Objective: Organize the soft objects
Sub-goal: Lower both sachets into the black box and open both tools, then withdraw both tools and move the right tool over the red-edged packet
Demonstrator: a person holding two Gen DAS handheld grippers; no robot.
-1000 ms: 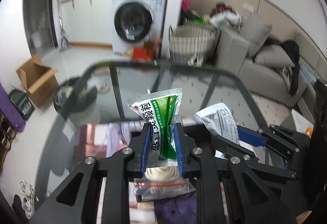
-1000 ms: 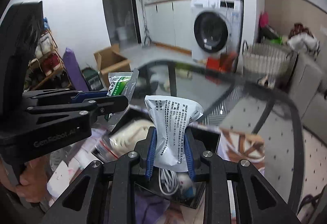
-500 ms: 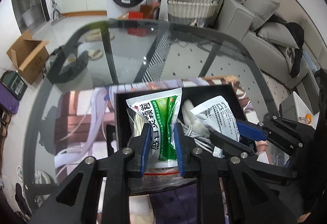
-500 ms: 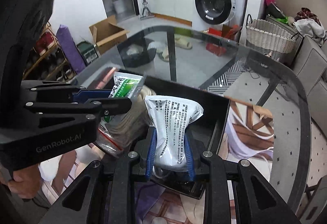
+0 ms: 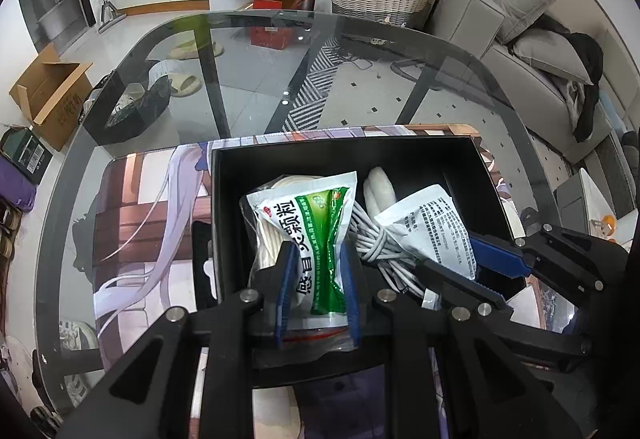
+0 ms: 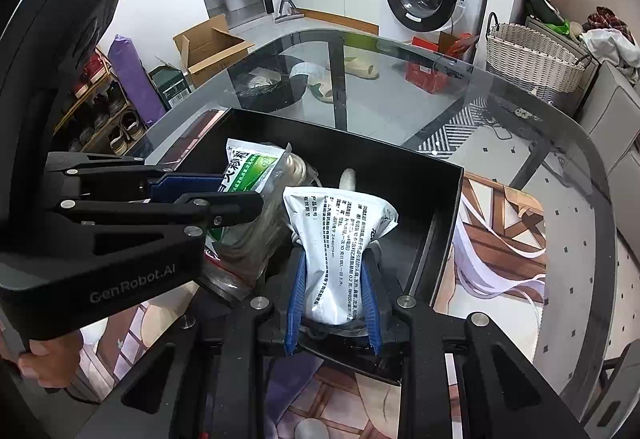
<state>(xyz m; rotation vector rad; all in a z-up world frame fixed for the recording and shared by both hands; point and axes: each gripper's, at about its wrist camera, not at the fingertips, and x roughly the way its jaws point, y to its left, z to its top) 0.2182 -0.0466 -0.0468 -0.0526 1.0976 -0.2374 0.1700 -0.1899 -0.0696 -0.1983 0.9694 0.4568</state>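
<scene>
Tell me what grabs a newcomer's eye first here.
Two sachets pinched at once: the left tongs grip a green-and-white sachet, the right tongs a white printed sachet. Both hang over a black box holding a coiled white cable, on a glass table.

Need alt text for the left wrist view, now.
Left gripper pinches a green-and-white sachet over a black box holding a grey cable. Beside it, the right gripper holds a white sachet.
</scene>
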